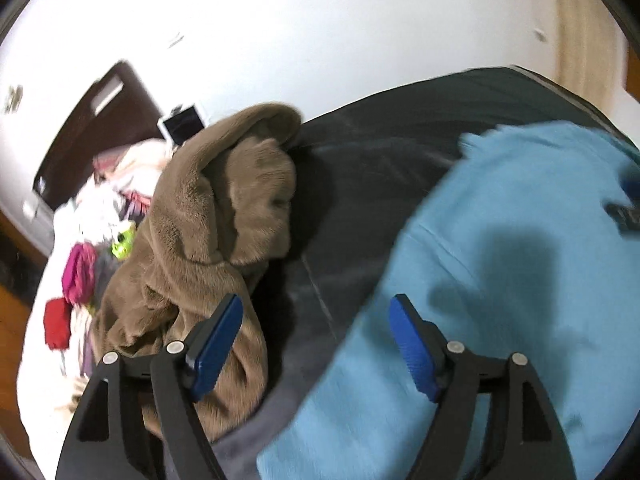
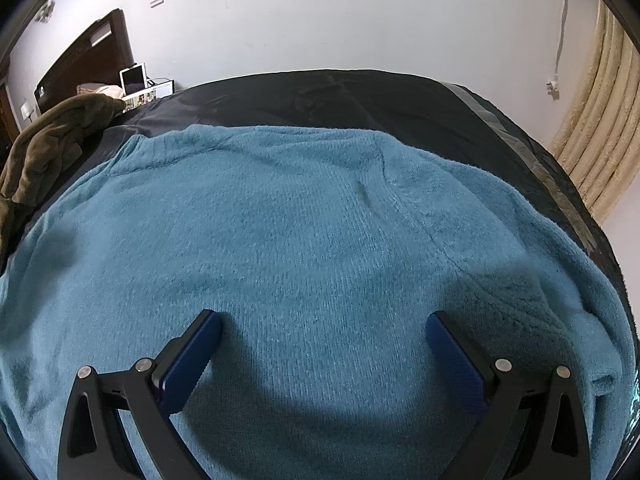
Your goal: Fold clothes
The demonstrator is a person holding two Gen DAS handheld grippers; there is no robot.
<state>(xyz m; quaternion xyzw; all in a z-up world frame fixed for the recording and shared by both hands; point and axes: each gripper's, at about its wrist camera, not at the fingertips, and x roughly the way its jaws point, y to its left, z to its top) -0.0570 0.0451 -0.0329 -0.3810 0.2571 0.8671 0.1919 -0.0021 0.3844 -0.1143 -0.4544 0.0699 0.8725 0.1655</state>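
Note:
A light blue knitted sweater (image 2: 304,232) lies spread flat on a dark grey sheet (image 2: 360,96). My right gripper (image 2: 322,326) hovers over its middle, open, with nothing between the blue pads. In the left wrist view the same sweater (image 1: 500,280) fills the right side. My left gripper (image 1: 316,312) is open above its left edge and the dark sheet (image 1: 360,200), holding nothing. A brown fluffy garment (image 1: 200,248) is heaped just left of it, behind the left finger (image 1: 218,344). The brown garment (image 2: 52,144) also shows at the far left of the right wrist view.
A jumble of white, pink and red clothes (image 1: 88,264) lies beyond the brown garment. A dark wooden headboard (image 2: 88,60) and a white tablet (image 2: 134,76) stand by the white wall. Beige curtains (image 2: 600,136) hang at the right.

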